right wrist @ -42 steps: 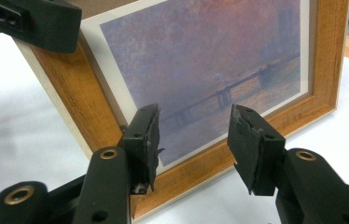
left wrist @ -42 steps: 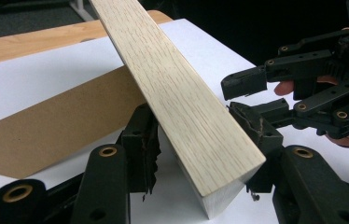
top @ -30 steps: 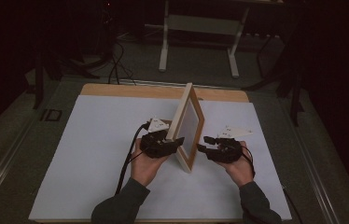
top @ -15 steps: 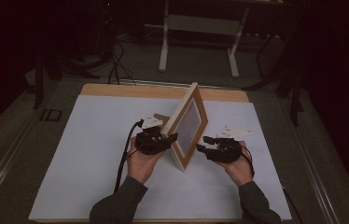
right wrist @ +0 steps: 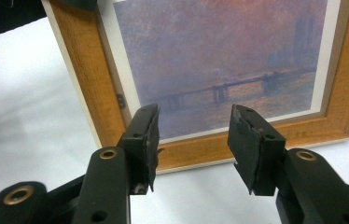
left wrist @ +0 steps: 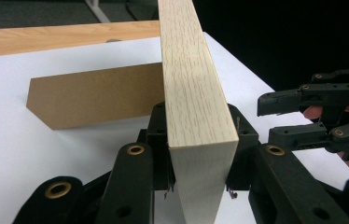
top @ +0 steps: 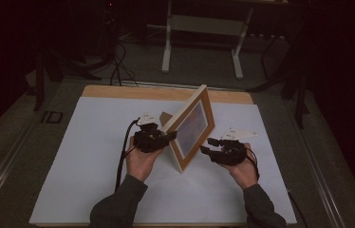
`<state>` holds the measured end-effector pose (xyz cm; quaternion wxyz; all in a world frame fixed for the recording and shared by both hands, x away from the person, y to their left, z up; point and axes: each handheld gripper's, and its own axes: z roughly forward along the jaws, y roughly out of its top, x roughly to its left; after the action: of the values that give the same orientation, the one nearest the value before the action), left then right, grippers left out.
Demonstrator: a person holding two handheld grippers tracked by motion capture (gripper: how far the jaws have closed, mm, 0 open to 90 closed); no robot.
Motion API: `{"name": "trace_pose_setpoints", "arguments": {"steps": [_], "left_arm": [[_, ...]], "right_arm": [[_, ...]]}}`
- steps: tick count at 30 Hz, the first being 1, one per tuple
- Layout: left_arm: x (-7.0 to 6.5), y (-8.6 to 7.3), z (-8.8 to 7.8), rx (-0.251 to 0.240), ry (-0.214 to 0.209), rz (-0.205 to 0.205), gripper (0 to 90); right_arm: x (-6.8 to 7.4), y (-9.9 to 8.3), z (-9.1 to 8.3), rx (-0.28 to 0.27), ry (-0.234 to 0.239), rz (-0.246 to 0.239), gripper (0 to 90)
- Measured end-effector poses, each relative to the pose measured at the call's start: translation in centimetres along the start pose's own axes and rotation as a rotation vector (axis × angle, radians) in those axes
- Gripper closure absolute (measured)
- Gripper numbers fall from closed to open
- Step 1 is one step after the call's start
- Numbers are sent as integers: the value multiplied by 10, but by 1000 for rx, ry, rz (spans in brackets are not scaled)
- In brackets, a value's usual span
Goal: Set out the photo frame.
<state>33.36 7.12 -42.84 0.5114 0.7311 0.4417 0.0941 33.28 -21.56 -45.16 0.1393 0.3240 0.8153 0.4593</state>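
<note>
Now my left gripper [top: 159,138] has just been closing its fingers on the edge of the light wooden picture frame [top: 191,127], so it stands tilted on the white surface [top: 85,156]; beside the frame, my right gripper [top: 215,149] waits, fingers apart, empty.

1. You have a white sheet [top: 85,161] covering most of the tabletop [top: 118,91], its wooden far edge left bare.
2. Beyond that far edge stands a white stand [top: 201,26] on the floor.
</note>
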Motion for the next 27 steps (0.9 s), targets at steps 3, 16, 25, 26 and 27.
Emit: {"name": "trace_pose_setpoints", "arguments": {"steps": [3,16,25,26,27], "left_arm": [[5,1,0,3,-21,4,701],[23,5,-1,20,-103,3,709],[29,9,-3,44,-125,23,711],[30,9,-3,46,-128,23,711],[31,9,-3,46,-132,28,711]], "right_arm": [[-1,0,0,0,-8,3,522],[-4,4,-4,-4,-27,0,518],[-8,12,-6,-5,-51,-13,518],[-8,12,-6,-5,-51,-13,518],[-8,13,-7,-8,-55,-14,515]]}}
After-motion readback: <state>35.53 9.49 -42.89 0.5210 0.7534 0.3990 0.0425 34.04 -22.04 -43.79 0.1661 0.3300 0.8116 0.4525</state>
